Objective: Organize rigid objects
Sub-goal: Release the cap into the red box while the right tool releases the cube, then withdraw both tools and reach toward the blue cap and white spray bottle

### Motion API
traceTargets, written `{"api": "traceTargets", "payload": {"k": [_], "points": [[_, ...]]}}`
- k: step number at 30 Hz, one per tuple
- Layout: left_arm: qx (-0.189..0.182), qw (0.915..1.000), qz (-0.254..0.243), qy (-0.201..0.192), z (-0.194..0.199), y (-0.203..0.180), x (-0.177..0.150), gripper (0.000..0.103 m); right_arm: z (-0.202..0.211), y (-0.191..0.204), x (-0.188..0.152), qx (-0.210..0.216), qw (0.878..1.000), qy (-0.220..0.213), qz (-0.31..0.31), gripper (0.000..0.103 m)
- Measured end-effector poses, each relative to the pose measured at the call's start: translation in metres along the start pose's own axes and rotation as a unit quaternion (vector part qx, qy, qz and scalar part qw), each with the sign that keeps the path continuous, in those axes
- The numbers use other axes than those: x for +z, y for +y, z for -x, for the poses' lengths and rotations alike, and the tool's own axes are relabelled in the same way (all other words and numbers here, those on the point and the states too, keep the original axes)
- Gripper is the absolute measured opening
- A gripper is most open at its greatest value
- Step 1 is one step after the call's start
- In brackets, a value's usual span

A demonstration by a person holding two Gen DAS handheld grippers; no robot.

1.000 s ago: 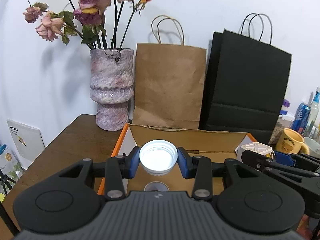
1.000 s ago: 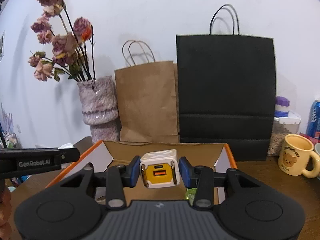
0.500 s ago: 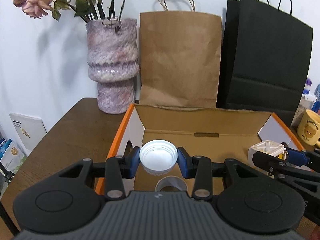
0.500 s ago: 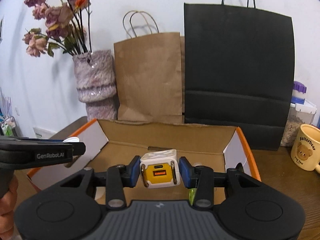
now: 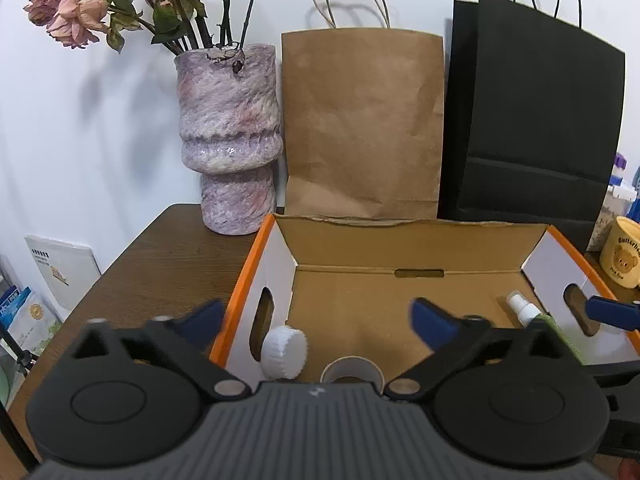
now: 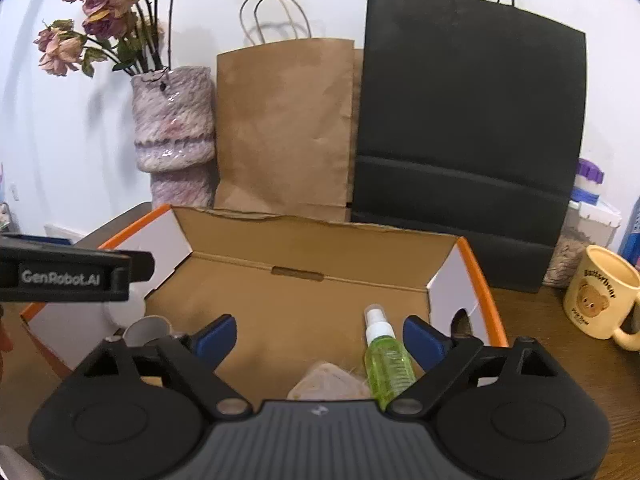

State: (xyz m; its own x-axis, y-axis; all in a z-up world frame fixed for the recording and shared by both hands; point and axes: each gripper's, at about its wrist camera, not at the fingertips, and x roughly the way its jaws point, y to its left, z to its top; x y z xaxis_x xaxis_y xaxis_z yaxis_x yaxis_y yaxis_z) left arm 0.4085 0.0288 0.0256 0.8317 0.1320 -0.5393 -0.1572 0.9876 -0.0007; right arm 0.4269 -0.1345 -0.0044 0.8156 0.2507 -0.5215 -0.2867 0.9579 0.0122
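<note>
Spray bottle (image 6: 386, 354) lying flat, nozzle toward bags

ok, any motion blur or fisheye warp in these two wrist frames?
Left wrist view: the white cap in the cardboard box is slightly smeared, and the opening left claw has soft tips. Right wrist view: a blurred pale lump sits beside the sharp green spray bottle. Both views bow the bags.

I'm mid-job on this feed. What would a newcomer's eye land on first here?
Probably the open cardboard box with orange edges at center, with a white cap lying inside by its left wall and a green spray bottle near its right. Behind it stand a purple vase, a brown bag and a black bag.
</note>
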Motion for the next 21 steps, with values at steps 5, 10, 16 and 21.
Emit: {"api": "traceTargets", "payload": {"k": [5, 10, 16, 21], "points": [[0.004, 1.0000, -0.003, 0.001, 0.0006, -0.0007, 0.0008, 0.103, 0.0006, -0.0041, 0.0015, -0.019, 1.000, 0.000, -0.008, 0.103], [0.006, 1.0000, -0.003, 0.002, 0.0005, -0.0006, 0.0009, 0.103, -0.0014, -0.0075, 0.0018, -0.023, 1.000, 0.005, -0.013, 0.103], [0.007, 1.0000, -0.004, 0.000, 0.0021, -0.0011, 0.0004, 0.103, -0.0023, -0.0084, 0.0025, -0.023, 1.000, 0.006, -0.014, 0.103], [0.008, 1.0000, -0.004, -0.003, 0.0039, -0.0008, 0.0006, 0.103, -0.0010, -0.0092, 0.0028, -0.022, 1.000, 0.005, -0.014, 0.103]]}}
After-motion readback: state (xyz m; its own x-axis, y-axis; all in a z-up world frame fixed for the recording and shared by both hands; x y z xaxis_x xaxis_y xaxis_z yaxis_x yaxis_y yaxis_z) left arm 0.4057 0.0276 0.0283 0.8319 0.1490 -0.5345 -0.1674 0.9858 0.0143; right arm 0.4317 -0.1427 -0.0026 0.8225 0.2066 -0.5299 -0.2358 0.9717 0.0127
